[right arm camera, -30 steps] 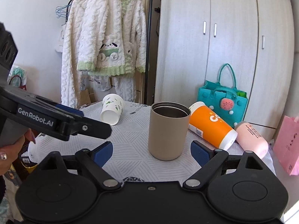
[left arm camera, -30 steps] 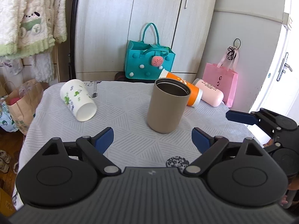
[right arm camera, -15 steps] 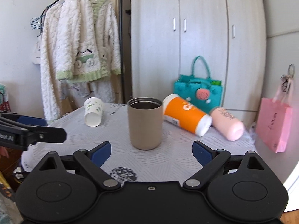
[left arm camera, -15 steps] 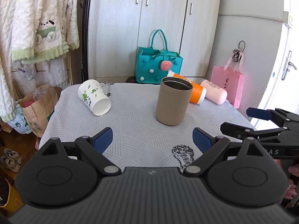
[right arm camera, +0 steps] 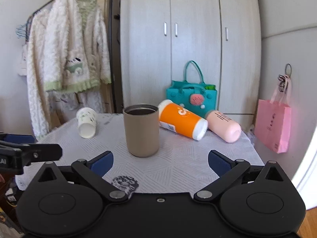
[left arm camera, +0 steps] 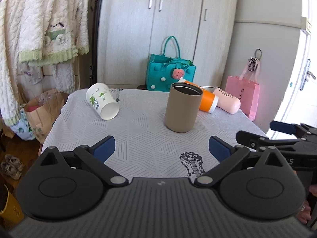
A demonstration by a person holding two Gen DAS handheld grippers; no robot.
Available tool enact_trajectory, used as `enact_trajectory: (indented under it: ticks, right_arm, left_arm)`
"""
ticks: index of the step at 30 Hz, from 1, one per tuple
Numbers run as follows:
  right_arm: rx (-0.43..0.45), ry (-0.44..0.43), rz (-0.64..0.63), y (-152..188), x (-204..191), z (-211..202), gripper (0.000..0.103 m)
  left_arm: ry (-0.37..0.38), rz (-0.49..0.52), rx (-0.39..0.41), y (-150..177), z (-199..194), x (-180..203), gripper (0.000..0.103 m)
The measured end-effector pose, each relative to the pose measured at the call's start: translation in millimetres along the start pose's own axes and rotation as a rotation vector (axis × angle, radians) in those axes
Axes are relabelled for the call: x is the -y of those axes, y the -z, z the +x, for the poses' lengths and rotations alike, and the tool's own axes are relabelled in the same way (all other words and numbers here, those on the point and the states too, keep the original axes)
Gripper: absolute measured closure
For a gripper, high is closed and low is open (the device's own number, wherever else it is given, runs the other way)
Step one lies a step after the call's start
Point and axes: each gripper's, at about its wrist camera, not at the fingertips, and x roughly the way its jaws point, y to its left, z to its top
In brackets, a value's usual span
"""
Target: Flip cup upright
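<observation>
A tan metal cup [left arm camera: 183, 109] stands upright, mouth up, in the middle of the table; it also shows in the right wrist view [right arm camera: 141, 130]. A white paper cup with green prints [left arm camera: 102, 101] [right arm camera: 86, 122] lies on its side at the back left. An orange cup [left arm camera: 207, 101] [right arm camera: 183, 119] and a pink cup [left arm camera: 227, 100] [right arm camera: 223, 126] lie on their sides behind the tan cup. My left gripper [left arm camera: 161, 147] is open and empty near the front edge. My right gripper [right arm camera: 160, 160] is open and empty, well short of the tan cup.
The table wears a grey patterned cloth [left arm camera: 142, 134] with a guitar print [left arm camera: 192, 163]. A teal bag [left arm camera: 170, 72] and pink bag [left arm camera: 244, 95] stand behind it by the wardrobe. A paper bag [left arm camera: 41, 109] and hanging clothes [left arm camera: 45, 29] are on the left.
Both grippers have drawn back from the table and away from the tan cup, staying open. The cups have not moved.
</observation>
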Motion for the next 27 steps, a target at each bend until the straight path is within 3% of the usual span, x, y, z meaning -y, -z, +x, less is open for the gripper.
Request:
enact_trajectory:
  ticks: [9,15,20,27]
  right_arm:
    - [-0.039,0.058,0.036,6,-1,4,0.000]
    - [-0.038,0.105,0.024,9,-2,2,0.000]
    - [-0.042,0.139,0.034,11,0,2,0.000]
    - [-0.046,0.145,0.041,14,1,-1,0.000]
  left_arm:
    - [-0.061,-0.031,-0.042,7,13,-8,0.000]
    - [-0.197,-0.028,-0.027,5,10,-8,0.000]
    - [-0.181,-0.024,-0.022,6,5,-9,0.000]
    - [-0.173,-0.058,-0.076,8,12,-16,0.000]
